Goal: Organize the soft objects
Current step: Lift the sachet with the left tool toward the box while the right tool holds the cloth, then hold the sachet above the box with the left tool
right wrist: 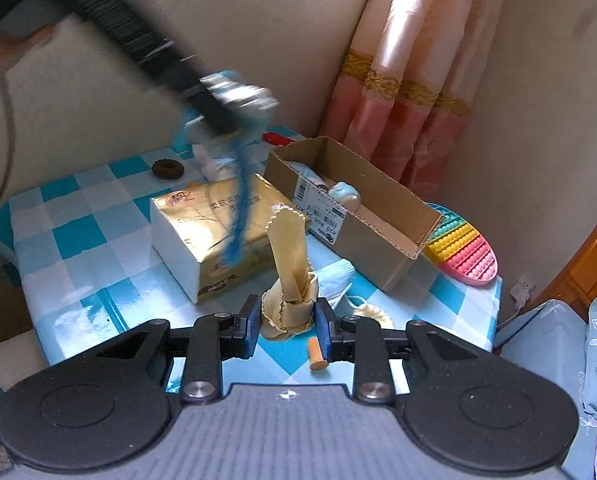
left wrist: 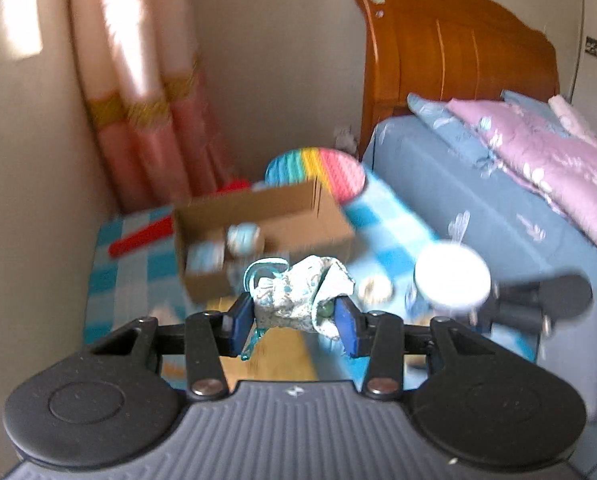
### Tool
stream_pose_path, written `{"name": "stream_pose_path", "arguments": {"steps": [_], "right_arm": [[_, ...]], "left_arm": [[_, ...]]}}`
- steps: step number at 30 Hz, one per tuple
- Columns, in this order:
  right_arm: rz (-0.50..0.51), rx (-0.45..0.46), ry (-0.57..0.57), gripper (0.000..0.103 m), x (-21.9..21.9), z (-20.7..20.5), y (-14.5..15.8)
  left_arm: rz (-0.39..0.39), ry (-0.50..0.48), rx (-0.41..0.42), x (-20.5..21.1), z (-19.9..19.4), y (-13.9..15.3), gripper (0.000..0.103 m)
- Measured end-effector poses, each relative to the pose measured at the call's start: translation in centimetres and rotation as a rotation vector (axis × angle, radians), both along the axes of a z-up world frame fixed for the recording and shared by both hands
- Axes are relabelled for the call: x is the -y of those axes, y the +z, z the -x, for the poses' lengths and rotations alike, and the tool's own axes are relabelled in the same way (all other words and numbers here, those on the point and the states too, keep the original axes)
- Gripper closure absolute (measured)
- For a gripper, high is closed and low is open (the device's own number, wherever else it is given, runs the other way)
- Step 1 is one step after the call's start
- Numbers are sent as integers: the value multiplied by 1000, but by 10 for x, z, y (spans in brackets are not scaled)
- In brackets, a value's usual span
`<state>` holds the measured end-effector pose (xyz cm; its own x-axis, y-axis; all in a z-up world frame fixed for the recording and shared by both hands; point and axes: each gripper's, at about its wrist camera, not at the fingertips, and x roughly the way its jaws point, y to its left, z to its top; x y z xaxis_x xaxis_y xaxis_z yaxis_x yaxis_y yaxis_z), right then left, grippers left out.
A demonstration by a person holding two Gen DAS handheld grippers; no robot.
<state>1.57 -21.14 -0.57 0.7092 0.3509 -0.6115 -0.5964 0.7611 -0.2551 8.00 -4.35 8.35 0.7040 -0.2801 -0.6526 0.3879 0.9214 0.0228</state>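
Carrying step in hand, judging from the frames: both grippers loaded, box not yet reached. Left gripper (left wrist: 294, 316) clamped on a crumpled floral cloth pouch (left wrist: 304, 298) with a teal drawstring, held in the air; in the right wrist view seen blurred at about 10 o'clock, above the gold tissue pack (right wrist: 214, 232). Right gripper (right wrist: 286, 320) closed on a knotted beige cloth strip (right wrist: 290, 280), one tail standing upright, held low over the blue checked tablecloth (right wrist: 82, 220). Open cardboard box (right wrist: 362, 204) at 1 o'clock from the right gripper, already holding some pale soft things; at 12 o'clock from the left one, just beyond the pouch. Next move probably: bring each bundle over the box opening, lower inside the walls, then release. Care needed with the dangling drawstring and the tall tail, likely to catch on the box rim.
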Motion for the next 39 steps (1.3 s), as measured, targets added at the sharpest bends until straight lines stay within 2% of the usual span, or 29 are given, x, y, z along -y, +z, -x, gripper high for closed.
{"name": "stream_pose_path", "arguments": {"steps": [4,7,10,13,14,15,16,21,26,34,39], "right_arm": [[2,6,-12,70,4,-6,4],[5,9,-19,70,7,-11,7],[4,11,-27,70,9,-17,9],[6,12,-33,70,10,-22,10],[9,11,-35,70,10,-24,11],[12,11,-37,70,10,-25,11],[16,11,-38,70,9,-27,11],[27,13,-44,70,8,-36,13],[28,7,-64,70,3,-49,15],[29,18,-84,70,-7,-66,21],[53,25,-86,70,-11,-77,24]], "left_arm": [[44,0,5,12,-45,11,60],[70,11,-25,22,-82,10,60],[66,43,-54,32,-112,0,60],[69,79,-70,36,-134,-17,55],[65,88,-83,36,-139,-24,43],[58,95,-103,35,-144,-31,25],[54,109,-117,34,-147,-37,20],[58,157,-138,15,-143,-55,16],[46,189,-100,-4,-129,-54,10],[-30,143,-116,-9,-122,-64,10],[-11,126,-118,-9,-117,-63,10]]}}
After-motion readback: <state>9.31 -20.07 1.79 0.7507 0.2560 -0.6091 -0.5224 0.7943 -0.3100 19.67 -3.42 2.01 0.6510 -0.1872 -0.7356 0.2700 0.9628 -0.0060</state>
